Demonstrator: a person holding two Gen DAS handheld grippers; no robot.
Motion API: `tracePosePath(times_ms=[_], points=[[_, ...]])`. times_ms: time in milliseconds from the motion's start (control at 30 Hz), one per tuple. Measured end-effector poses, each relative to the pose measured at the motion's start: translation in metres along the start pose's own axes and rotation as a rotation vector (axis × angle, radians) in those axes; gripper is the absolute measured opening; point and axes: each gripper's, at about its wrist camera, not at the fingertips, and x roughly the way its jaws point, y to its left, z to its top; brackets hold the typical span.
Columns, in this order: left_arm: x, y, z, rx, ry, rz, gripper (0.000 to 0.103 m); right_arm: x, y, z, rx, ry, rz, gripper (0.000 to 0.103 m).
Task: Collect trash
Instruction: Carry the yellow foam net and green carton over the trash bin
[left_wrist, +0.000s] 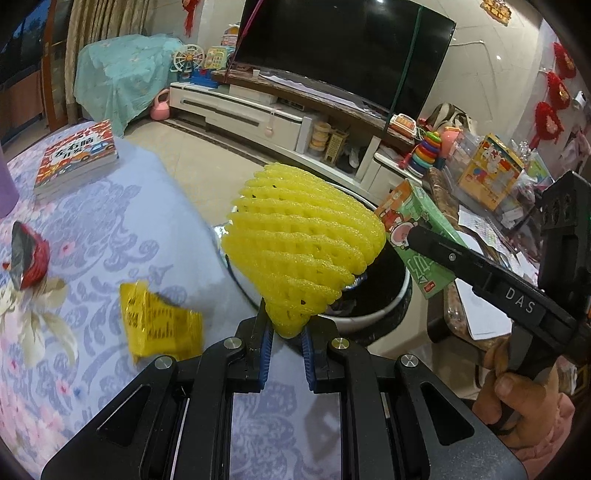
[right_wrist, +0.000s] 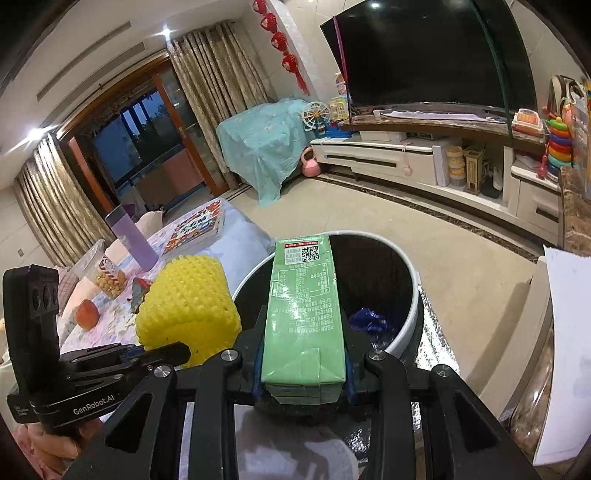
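Note:
My left gripper (left_wrist: 287, 334) is shut on a yellow foam fruit net (left_wrist: 299, 243) and holds it up at the table edge, beside the round white trash bin (left_wrist: 373, 314). The net also shows in the right wrist view (right_wrist: 186, 302). My right gripper (right_wrist: 303, 363) is shut on a green drink carton (right_wrist: 304, 310) and holds it over the bin (right_wrist: 406, 325), which has a black liner and a blue wrapper (right_wrist: 369, 321) inside. The carton shows in the left wrist view (left_wrist: 417, 229). A yellow wrapper (left_wrist: 159, 323) and a red wrapper (left_wrist: 29, 258) lie on the table.
The floral tablecloth (left_wrist: 110, 229) carries a book (left_wrist: 77, 155), a purple bottle (right_wrist: 131, 240), a snack cup (right_wrist: 109, 277) and an orange fruit (right_wrist: 86, 314). A TV stand (right_wrist: 406, 158) with toys lines the far wall. A cluttered side table (left_wrist: 491, 229) stands to the right.

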Motion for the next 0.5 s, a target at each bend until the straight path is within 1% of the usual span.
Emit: tracePosePath(times_ms=[233, 500], points=[[0.012, -0.004, 0.008, 0.007, 0.015, 0.009, 0.013, 0.007, -0.007, 0.009, -0.003, 0.002, -0.013, 0.031], [0.024, -0.009, 0.019, 0.021, 0.032, 0.021, 0.013, 0.018, -0.015, 0.013, 0.002, 0.028, -0.020, 0.031]])
